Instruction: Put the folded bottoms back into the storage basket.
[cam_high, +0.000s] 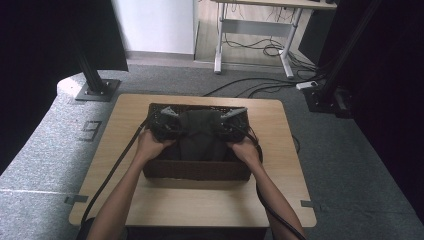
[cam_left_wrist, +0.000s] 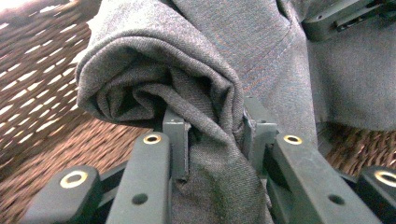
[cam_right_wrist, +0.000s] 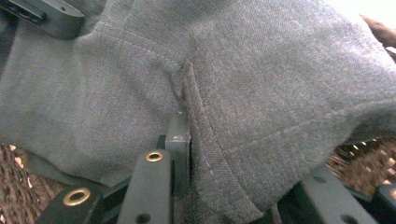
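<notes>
Both grippers are on the dark grey woven-cloth garment (cam_high: 201, 136), which sits bunched inside the dark brown rectangular wicker basket (cam_high: 196, 170) on my pale wooden bench (cam_high: 200, 205). My left gripper (cam_left_wrist: 212, 140) has its jaws clamped on a rolled fold at the garment's left side; the right gripper (cam_right_wrist: 205, 154) has its jaws pinched on a stitched seam at the right side, though cloth hides one jaw there. I judge the step to be handling the garment at the basket, lifting or settling it; I cannot tell which. To do it well I would keep both hands level and move them together, so that neither fold slips free, and keep the cloth away from the basket's far rim, where the weave could snag it.
</notes>
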